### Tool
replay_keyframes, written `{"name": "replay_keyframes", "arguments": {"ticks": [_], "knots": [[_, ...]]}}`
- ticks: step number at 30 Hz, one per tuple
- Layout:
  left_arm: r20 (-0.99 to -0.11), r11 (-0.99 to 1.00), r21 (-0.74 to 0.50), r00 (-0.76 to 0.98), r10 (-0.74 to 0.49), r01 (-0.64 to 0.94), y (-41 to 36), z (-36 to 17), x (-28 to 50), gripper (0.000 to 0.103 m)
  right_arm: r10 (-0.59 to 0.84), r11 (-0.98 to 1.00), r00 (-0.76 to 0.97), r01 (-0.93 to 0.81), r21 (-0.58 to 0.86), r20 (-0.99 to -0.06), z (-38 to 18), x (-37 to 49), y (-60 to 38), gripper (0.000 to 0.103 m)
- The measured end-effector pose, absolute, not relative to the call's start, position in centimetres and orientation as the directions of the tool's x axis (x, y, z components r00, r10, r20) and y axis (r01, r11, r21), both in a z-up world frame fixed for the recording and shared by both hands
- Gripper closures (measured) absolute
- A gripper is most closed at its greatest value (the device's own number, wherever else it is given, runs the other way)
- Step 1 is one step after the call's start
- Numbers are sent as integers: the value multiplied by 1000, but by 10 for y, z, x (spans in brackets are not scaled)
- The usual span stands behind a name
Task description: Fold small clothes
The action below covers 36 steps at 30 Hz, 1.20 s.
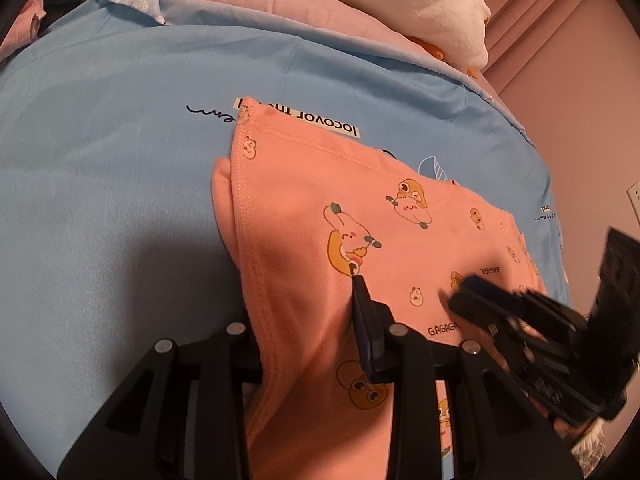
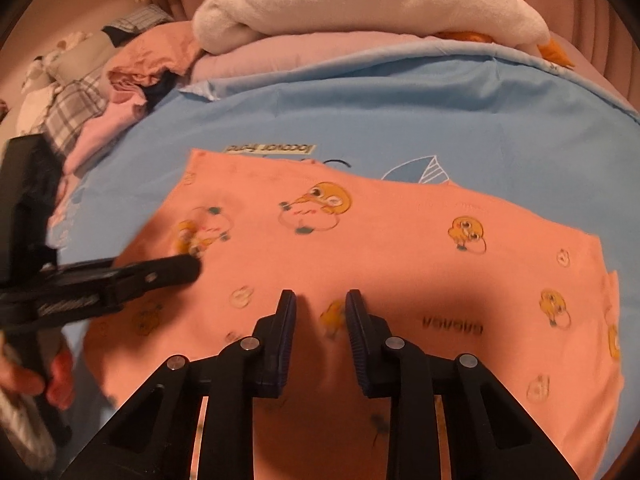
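Peach cotton garment (image 1: 360, 216), printed with cartoon animals, lies on a blue sheet (image 1: 100, 160) and runs up between the fingers of the left gripper (image 1: 304, 320); only one finger (image 1: 366, 320) shows, the fabric draped over the other side, so the cloth is pinched there. Right gripper (image 1: 480, 304) rests on the print nearby, blurred. Right wrist view: the same garment (image 2: 400, 232) is spread flat, and the right gripper (image 2: 320, 308) stands over it with jaws narrow, a ridge of fabric between the pads; contact cannot be told. Left gripper (image 2: 176, 268) lies at the garment's left edge. Folded white blanket (image 2: 360, 4) sits beyond.
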<state>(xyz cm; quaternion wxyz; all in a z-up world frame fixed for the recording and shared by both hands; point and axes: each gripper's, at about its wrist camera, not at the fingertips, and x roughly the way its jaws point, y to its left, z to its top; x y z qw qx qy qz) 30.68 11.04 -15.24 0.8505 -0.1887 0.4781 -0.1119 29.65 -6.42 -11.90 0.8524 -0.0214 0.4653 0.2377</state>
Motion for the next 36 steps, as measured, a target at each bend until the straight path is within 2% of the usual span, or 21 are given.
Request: {"name": "replay_keyframes", "arguments": {"ticks": [8, 10, 12, 14, 19, 25, 26, 29, 32, 34, 36], "knots": [[-778, 916, -400, 522, -349, 16, 105, -152, 308, 71, 352, 867, 431, -485, 116, -831, -128, 267, -56, 74], [-780, 919, -393, 524, -342, 14, 104, -151, 307, 74, 358, 871, 431, -475, 129, -828, -132, 268, -56, 74], [-779, 920, -391, 527, -340, 15, 101, -146, 306, 83, 371, 871, 427, -467, 151, -825, -132, 271, -58, 74], [-771, 920, -390, 537, -342, 26, 97, -136, 302, 86, 392, 869, 421, -462, 178, -818, -130, 272, -61, 74], [-720, 903, -422, 575, -389, 81, 83, -102, 295, 88, 519, 841, 439, -416, 346, -733, -115, 272, -83, 74], [-696, 898, -393, 574, -431, 198, 36, -69, 291, 89, 708, 691, 457, -290, 662, -539, -108, 287, -129, 73], [-699, 899, -383, 569, -433, 213, 26, -66, 292, 89, 734, 653, 457, -270, 708, -503, -109, 288, -136, 68], [-720, 895, -375, 532, -446, 242, -3, -67, 298, 88, 812, 478, 464, -183, 859, -353, -120, 294, -164, 44], [-757, 891, -360, 471, -453, 278, -42, -78, 305, 86, 829, 381, 481, -115, 918, -284, -133, 300, -181, 41], [-773, 881, -377, 426, -470, 286, -57, -88, 307, 78, 824, 368, 486, -69, 927, -290, -141, 301, -188, 35], [-768, 846, -442, 361, -528, 298, -69, -99, 307, 61, 813, 365, 502, -47, 930, -294, -145, 300, -195, 33]]}}
